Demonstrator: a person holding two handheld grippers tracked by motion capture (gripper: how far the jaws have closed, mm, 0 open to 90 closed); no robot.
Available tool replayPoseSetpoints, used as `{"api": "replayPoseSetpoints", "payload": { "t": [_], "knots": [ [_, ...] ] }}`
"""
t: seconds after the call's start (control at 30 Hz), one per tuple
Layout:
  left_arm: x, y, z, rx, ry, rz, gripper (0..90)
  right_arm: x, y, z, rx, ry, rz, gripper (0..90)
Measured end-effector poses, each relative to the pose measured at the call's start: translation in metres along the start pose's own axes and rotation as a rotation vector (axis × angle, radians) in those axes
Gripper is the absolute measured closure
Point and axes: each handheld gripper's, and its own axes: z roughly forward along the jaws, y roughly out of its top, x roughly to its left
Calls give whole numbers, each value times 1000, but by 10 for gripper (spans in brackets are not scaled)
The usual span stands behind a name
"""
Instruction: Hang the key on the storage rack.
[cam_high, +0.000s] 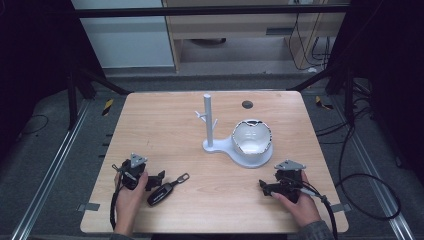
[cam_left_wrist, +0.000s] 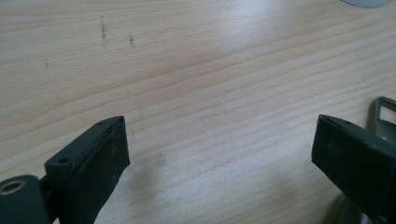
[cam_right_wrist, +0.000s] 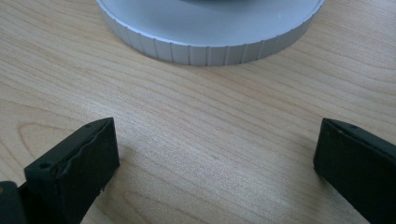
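A black key fob (cam_high: 160, 194) with a metal loop (cam_high: 183, 178) lies on the wooden table (cam_high: 165, 130), near the front left. My left gripper (cam_high: 154, 181) rests on the table just left of it, open, with bare wood between its jaws (cam_left_wrist: 219, 126). The key's metal loop (cam_left_wrist: 385, 110) peeks out behind the right-hand jaw. My right gripper (cam_high: 266, 187) sits at the front right, open over bare wood (cam_right_wrist: 218, 126). It points at the ribbed rim of a grey stand's round base (cam_right_wrist: 210, 32).
The grey stand (cam_high: 208, 122) has an upright post with small pegs near the table's middle. A white bowl (cam_high: 252, 137) with a dark rim sits on its round base. A small dark round spot (cam_high: 247, 104) lies near the far edge. Cables run along the floor at right.
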Motion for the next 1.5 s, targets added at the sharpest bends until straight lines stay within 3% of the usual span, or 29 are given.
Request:
{"api": "replayPoseSetpoints", "payload": {
  "t": [0.03,0.27,0.33,0.4,0.5,0.6,0.7,0.77,0.9,1.0,1.1,1.13,1.2,1.23,1.33,1.43,1.5],
  "knots": [
    [-6,0,-4,-5,-14,20,37,0,0,0,0,0,0,5],
    [-22,2,-9,-17,-63,45,37,0,0,0,0,0,0,5],
    [-30,3,-14,-30,-104,78,36,0,0,0,0,0,1,4],
    [-35,4,-16,-35,-119,92,36,0,0,0,0,0,1,4],
    [-42,4,-14,-17,-129,111,38,0,0,0,0,0,1,4],
    [-57,8,-12,41,-131,185,38,0,0,0,0,0,1,4],
    [-67,11,-15,48,-143,206,37,0,0,0,0,0,1,4],
    [-80,17,-17,67,-153,248,35,0,0,0,0,-1,1,4],
    [-89,23,-15,91,-146,285,36,0,1,1,0,-3,1,4],
    [-96,35,-9,188,-161,292,36,0,0,0,0,-2,2,4],
    [-96,42,-7,229,-161,289,38,-1,-1,-1,0,0,1,5],
    [-95,51,-7,285,-147,298,40,-1,-2,-2,0,3,-2,4],
    [-95,55,-7,300,-136,304,39,-1,-2,-2,1,6,-5,4],
    [-96,67,-8,349,-113,324,38,-2,-3,-3,0,13,-15,4],
    [-94,76,-7,381,-93,335,38,-2,-3,-3,1,19,-14,4],
    [-84,83,3,459,-127,288,40,-2,-4,-4,-1,20,-19,4],
    [-80,84,8,496,-126,274,54,-2,-4,-4,-2,17,-20,5]
  ]
}}
